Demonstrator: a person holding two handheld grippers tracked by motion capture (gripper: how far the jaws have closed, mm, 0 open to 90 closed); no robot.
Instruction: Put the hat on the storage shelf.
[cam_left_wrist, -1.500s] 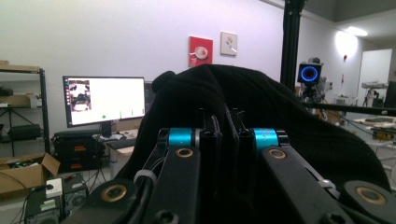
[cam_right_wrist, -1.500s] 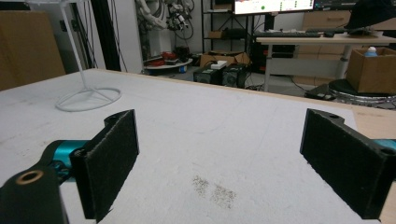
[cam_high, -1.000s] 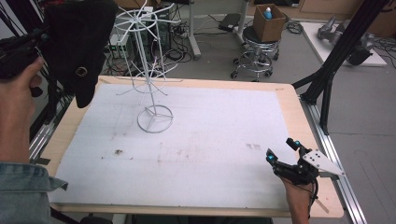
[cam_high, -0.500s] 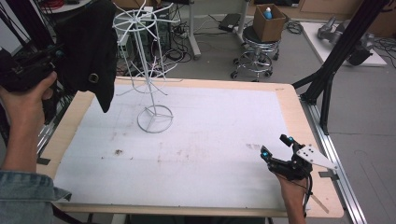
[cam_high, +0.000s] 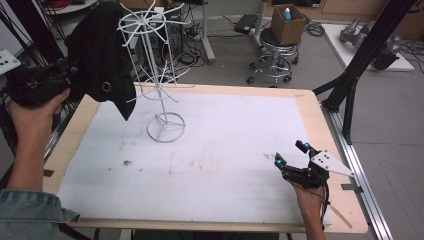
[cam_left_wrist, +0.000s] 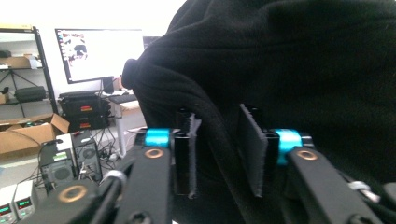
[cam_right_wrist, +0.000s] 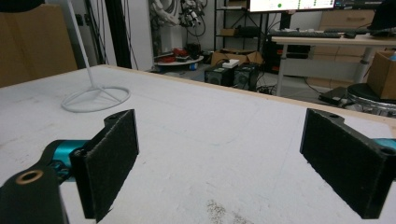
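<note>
left gripper (cam_left_wrist: 217, 158): jaws just been opening, black cloth (cam_high: 102, 60) loose between them | cloth: hangs on white wire rack (cam_high: 160, 75) | right gripper (cam_high: 291, 155): wide open, empty, low over table (cam_high: 225, 150)

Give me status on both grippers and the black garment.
Left gripper jaws just opening, black garment draped on white wire rack. Right gripper open, idle on table.

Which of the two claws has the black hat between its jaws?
The left claw, raised beside the white wire rack: its jaws, just opening, straddle the black hat. The right claw sits open over the table.
</note>
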